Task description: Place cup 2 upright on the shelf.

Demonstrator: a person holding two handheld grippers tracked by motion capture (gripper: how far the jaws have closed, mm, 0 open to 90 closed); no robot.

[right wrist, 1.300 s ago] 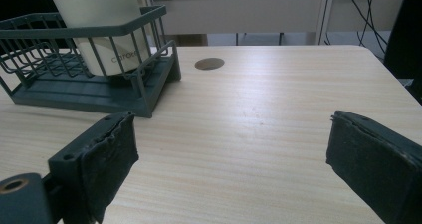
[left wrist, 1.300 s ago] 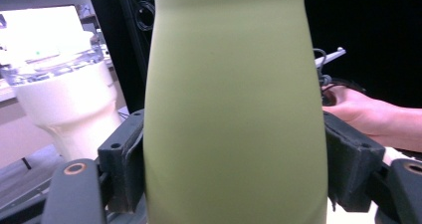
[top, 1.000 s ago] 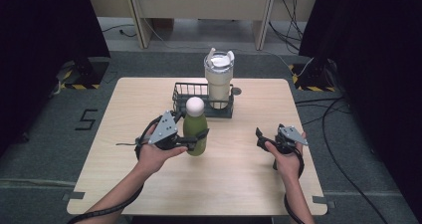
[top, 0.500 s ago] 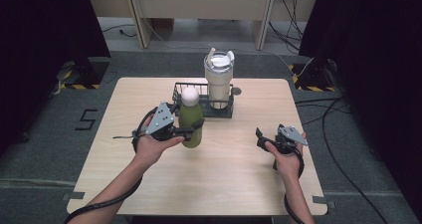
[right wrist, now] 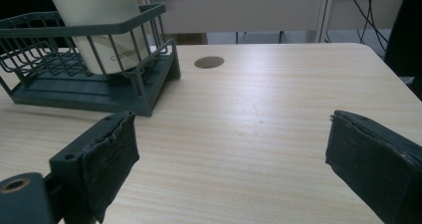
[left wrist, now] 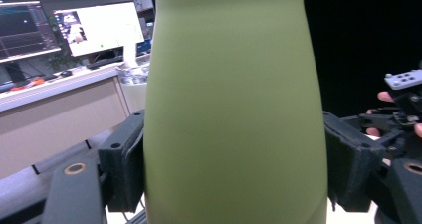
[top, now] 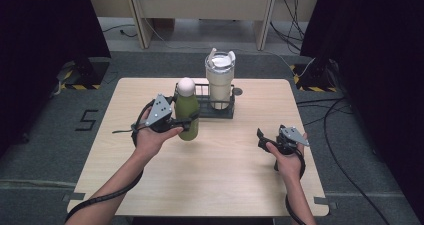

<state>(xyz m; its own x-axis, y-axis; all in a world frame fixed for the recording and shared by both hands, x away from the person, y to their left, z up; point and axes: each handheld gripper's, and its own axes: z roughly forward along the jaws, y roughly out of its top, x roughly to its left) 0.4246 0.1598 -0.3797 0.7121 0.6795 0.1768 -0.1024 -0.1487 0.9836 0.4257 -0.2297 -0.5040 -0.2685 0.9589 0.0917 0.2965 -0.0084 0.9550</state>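
A green bottle (top: 187, 116) with a cream round cap is held upright above the table, just in front of the left half of the dark wire rack (top: 199, 108). My left gripper (top: 184, 124) is shut on the bottle's body; in the left gripper view the green bottle (left wrist: 234, 109) sits between both jaws. A cream tumbler (top: 220, 81) with a white lid stands in the rack's right half. My right gripper (top: 262, 137) rests open near the table's right side, nothing between its pads (right wrist: 112, 159). The rack (right wrist: 89, 84) and tumbler (right wrist: 97, 22) lie ahead of it to the left.
The light wooden table (top: 215, 185) has a small round hole (top: 237, 91) right of the rack. Dark curtains flank both sides, and cables run on the floor at the right. A desk with monitors (left wrist: 69, 32) stands behind the bottle in the left gripper view.
My left gripper has carried the green bottle away from me and upward, toward the rack's left half. The right gripper has stayed in place.
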